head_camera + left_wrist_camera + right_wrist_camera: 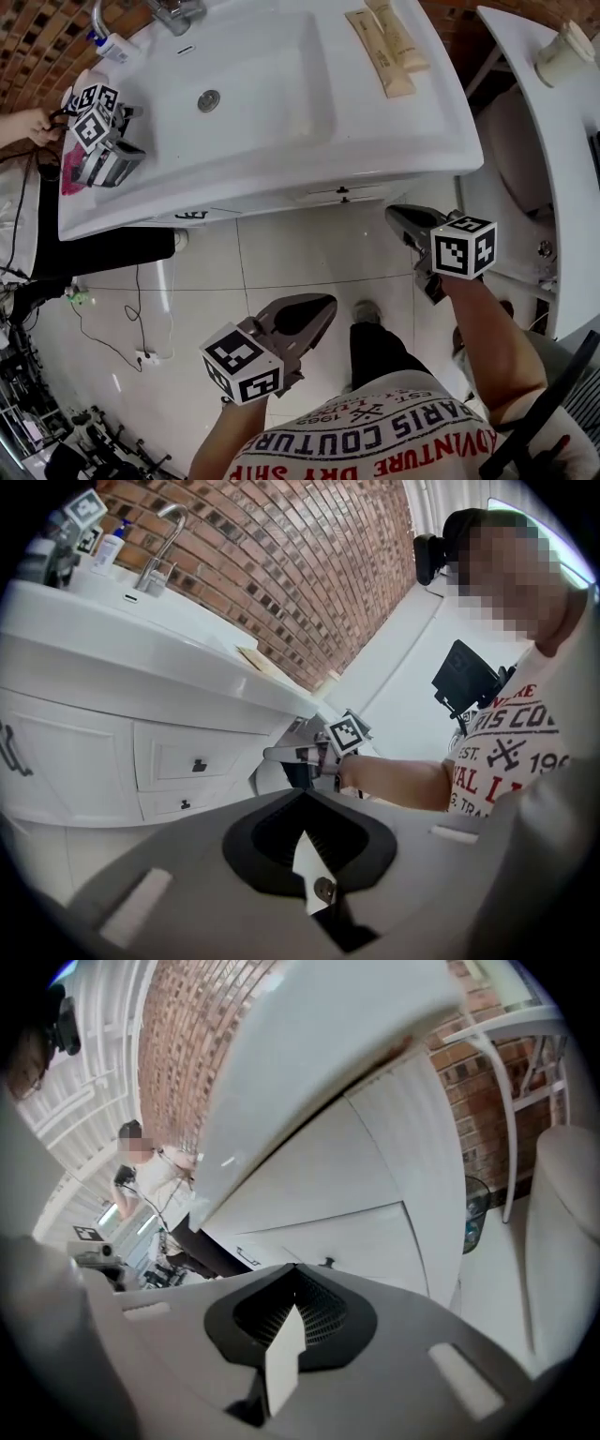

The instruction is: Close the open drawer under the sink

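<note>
The sink (309, 122) was white, with a grey drain (208, 99) in the middle. At 12 o'clock in the head view lay two tan tubes (380, 52). The wall (281, 564) was red-brown brick. The drawer (225, 757) was white with a small black handle (199, 764). The floor (281, 258) was shiny pale tile. The left gripper (326, 303) and the right gripper (394, 216) were grey and black inside. Each cube (242, 364) had black squares on white. At 6 o'clock, the shirt (394, 441) was white with red and black letters.
</note>
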Motion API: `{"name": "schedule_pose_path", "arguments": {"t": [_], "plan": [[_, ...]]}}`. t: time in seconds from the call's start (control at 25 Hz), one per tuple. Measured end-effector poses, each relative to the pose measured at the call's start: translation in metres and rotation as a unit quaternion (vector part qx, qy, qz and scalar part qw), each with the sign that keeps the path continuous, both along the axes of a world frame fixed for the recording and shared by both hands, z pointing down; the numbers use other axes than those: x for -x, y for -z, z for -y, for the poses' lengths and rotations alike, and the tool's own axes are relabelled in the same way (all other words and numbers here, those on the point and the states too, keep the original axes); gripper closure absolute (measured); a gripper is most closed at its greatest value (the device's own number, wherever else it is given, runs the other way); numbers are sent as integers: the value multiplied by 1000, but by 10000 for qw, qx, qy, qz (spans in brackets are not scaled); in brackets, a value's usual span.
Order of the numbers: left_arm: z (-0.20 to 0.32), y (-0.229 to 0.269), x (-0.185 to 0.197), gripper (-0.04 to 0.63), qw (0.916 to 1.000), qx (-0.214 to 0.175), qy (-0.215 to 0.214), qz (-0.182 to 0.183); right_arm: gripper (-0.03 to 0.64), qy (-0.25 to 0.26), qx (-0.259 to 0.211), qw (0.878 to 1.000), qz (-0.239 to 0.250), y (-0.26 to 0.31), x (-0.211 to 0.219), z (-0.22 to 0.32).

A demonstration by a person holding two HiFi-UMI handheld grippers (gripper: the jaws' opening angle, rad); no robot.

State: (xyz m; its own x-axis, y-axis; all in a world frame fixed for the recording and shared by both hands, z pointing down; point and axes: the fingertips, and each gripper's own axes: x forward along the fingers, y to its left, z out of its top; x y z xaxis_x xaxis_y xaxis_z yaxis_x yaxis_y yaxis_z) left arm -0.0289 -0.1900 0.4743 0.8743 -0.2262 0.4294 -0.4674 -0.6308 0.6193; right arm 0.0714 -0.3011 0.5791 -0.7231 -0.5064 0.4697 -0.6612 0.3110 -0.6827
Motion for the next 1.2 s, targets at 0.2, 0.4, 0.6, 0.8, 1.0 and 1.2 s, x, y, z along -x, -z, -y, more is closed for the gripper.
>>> {"name": "schedule_pose_path", "arguments": {"t": [0.2, 0.4, 0.6, 0.8, 1.0, 1.2], "plan": [[-21, 22, -5, 613, 9998, -125, -35, -115, 609, 481, -424, 9886, 1365, 100, 32, -77], [-50, 58, -15, 613, 9983, -496, -183, -261, 609, 968, -1066, 9857, 870, 154, 34, -147], [-123, 98, -15, 614, 9946, -891, -339, -405, 609, 1276, -1466, 9794, 538, 196, 39, -238], [-224, 146, 0, 613, 9869, -1507, -455, -356, 609, 1248, -2009, 9701, 546, 244, 56, -338], [-352, 181, 24, 613, 9774, -2005, -594, -298, 609, 1320, -2448, 9593, 489, 282, 86, -470], [-445, 226, 56, 613, 9675, -2415, -582, -467, 609, 1185, -2665, 9560, 325, 321, 115, -573]]}}
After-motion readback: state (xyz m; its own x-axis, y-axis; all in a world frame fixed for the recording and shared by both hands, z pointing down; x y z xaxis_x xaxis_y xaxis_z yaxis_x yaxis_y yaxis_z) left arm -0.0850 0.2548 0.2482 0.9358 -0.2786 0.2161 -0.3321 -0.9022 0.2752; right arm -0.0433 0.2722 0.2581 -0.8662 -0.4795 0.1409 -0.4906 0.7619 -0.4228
